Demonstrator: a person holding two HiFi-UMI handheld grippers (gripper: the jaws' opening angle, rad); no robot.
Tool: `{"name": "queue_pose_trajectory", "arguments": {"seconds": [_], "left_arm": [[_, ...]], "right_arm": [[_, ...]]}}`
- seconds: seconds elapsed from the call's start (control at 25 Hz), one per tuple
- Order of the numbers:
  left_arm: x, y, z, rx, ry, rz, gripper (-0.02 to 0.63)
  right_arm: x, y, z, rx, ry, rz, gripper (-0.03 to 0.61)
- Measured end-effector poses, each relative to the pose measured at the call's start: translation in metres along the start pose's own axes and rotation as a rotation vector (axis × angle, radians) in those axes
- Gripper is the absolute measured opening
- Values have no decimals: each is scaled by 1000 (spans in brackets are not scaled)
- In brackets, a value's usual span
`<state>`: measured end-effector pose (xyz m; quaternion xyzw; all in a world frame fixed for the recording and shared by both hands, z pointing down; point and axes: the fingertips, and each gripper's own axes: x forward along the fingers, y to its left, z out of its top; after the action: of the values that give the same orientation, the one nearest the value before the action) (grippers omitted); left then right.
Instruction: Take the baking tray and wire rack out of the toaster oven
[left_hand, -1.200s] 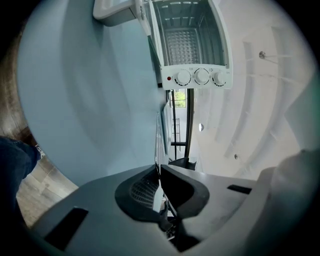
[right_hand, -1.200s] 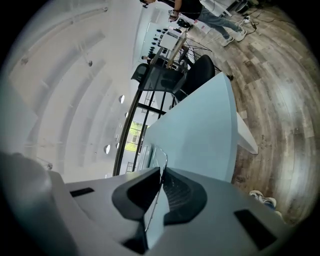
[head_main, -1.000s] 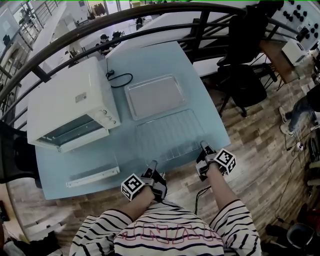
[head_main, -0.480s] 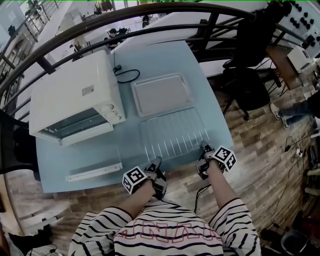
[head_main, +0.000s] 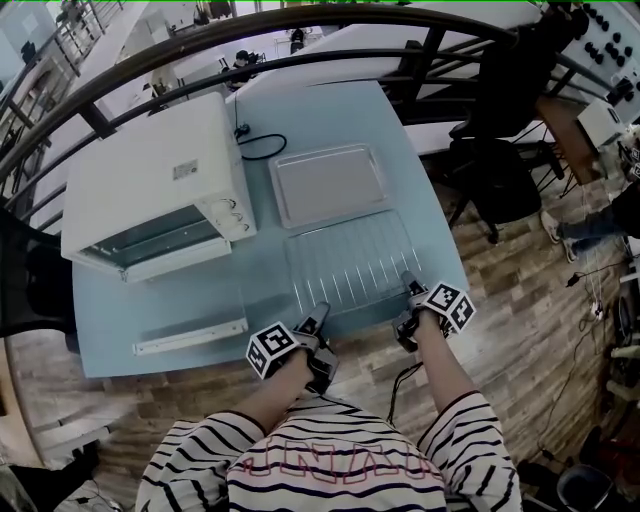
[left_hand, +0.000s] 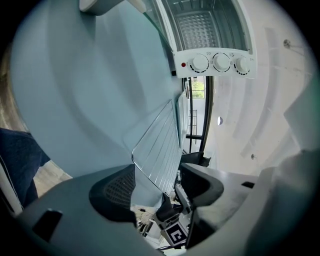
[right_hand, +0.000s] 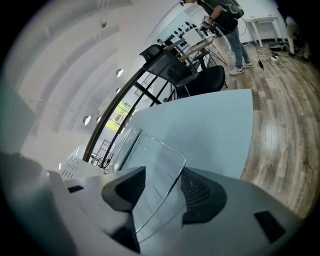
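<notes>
The wire rack (head_main: 352, 262) lies flat on the pale blue table (head_main: 150, 300), just in front of the empty baking tray (head_main: 328, 185). The white toaster oven (head_main: 160, 185) stands at the left with its door down. My left gripper (head_main: 318, 318) is at the rack's near left corner and my right gripper (head_main: 408, 284) at its near right corner. In the left gripper view the jaws (left_hand: 157, 182) are opening, with the rack (left_hand: 160, 147) between them and a gap at each pad. In the right gripper view the jaws (right_hand: 162, 192) are opening too, around the rack's corner (right_hand: 160, 165).
The oven's lowered glass door, with its handle (head_main: 190, 336), reaches toward the table's near left edge. A black cable (head_main: 258, 148) lies behind the oven. A black office chair (head_main: 490, 170) stands to the right on the wooden floor, and a dark railing (head_main: 300, 25) runs behind the table.
Both grippers have stayed at the rack's near corners and the rack keeps its place on the table. The head view has shifted a little.
</notes>
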<state>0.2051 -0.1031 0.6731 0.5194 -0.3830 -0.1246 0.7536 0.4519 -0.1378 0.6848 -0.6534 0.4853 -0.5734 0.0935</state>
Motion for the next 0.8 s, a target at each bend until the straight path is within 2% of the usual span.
{"name": "queue_pose_trajectory", "arguments": {"seconds": [0.28, 0.48, 0.64, 0.8], "left_arm": [[-3, 0, -1, 3, 2, -4, 270], [-4, 0, 0, 14, 8, 1, 276], [-2, -2, 1, 31, 16, 3, 283], [-1, -1, 1, 44, 22, 0, 285]], "right_arm": [[2, 5, -3, -168, 58, -82, 264], [0, 5, -7, -220, 83, -111, 287], [-5, -1, 2, -300, 63, -154, 301], [-9, -3, 7, -317, 40, -150, 301]]}}
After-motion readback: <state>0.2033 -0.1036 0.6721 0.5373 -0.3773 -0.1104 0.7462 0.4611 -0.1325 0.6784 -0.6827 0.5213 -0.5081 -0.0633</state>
